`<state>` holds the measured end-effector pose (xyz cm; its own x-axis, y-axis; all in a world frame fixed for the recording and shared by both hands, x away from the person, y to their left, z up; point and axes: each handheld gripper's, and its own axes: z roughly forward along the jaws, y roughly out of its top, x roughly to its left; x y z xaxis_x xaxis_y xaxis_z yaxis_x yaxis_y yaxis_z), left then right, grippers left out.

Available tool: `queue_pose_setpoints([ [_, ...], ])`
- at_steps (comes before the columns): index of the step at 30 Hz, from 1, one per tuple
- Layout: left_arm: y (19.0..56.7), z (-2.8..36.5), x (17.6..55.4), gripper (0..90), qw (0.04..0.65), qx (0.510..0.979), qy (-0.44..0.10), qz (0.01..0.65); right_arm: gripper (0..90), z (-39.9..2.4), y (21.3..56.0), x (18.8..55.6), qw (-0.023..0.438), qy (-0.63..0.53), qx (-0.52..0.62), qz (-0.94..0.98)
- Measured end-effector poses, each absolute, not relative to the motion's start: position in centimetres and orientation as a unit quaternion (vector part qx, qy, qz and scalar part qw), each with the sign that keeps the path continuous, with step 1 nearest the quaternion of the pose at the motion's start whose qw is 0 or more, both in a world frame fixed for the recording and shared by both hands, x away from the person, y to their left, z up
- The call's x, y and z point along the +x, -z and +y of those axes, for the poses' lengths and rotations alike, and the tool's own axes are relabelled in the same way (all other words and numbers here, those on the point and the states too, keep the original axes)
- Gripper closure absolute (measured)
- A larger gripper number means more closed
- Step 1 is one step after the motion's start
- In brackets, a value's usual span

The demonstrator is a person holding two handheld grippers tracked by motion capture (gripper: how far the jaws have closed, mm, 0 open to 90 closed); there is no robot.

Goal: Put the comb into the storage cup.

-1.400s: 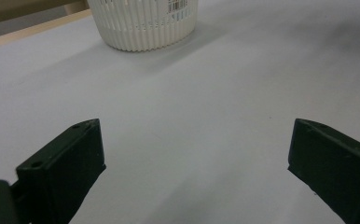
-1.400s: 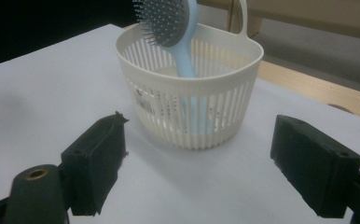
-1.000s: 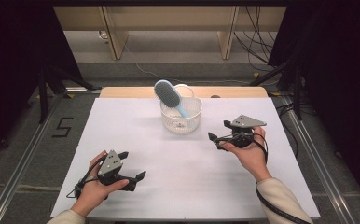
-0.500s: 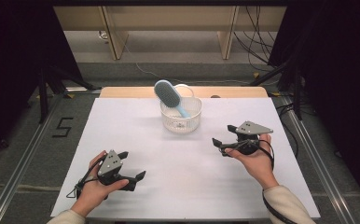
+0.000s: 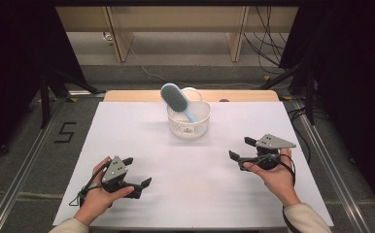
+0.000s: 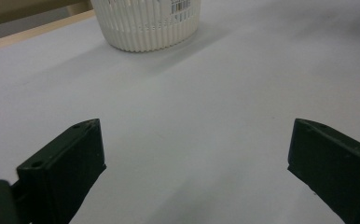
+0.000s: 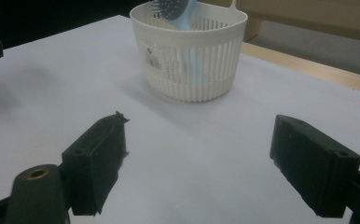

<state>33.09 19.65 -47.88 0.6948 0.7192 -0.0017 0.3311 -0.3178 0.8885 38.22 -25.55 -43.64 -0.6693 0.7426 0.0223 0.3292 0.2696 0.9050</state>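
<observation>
Resting low over the white table sheet (image 5: 142, 141), the left gripper (image 5: 139, 187) has its black jaws spread wide with nothing between them. The right gripper (image 5: 240, 154), well apart at the other side, is likewise spread and empty. Between and beyond them stands a white slotted plastic basket (image 5: 189, 125), with a light blue oval hairbrush (image 5: 174, 98) leaning inside it, head up.

A white table (image 5: 127, 141) is set on a grey floor (image 5: 25, 145). Wooden furniture (image 5: 176, 19) is seen far behind, flanked by darkness.
</observation>
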Motion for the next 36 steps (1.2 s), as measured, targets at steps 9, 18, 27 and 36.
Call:
queue_pose_setpoints([
  [9,47.9,19.7,33.1,3.2,0.479,0.786,-0.203,0.334,19.1,-26.2,44.1,37.0,0.203,-0.492,0.347,0.772],
  [18,47.9,19.7,33.1,3.2,0.479,0.785,-0.203,0.335,19.1,-26.9,44.5,36.1,0.203,-0.495,0.35,0.769],
  [27,47.9,19.7,33.1,3.3,0.48,0.784,-0.203,0.336,18.9,-27.5,44.8,35.6,0.201,-0.492,0.354,0.77],
  [36,47.9,19.7,33.1,3.3,0.479,0.784,-0.201,0.338,18.8,-28.3,45.3,34.9,0.203,-0.492,0.356,0.768],
])
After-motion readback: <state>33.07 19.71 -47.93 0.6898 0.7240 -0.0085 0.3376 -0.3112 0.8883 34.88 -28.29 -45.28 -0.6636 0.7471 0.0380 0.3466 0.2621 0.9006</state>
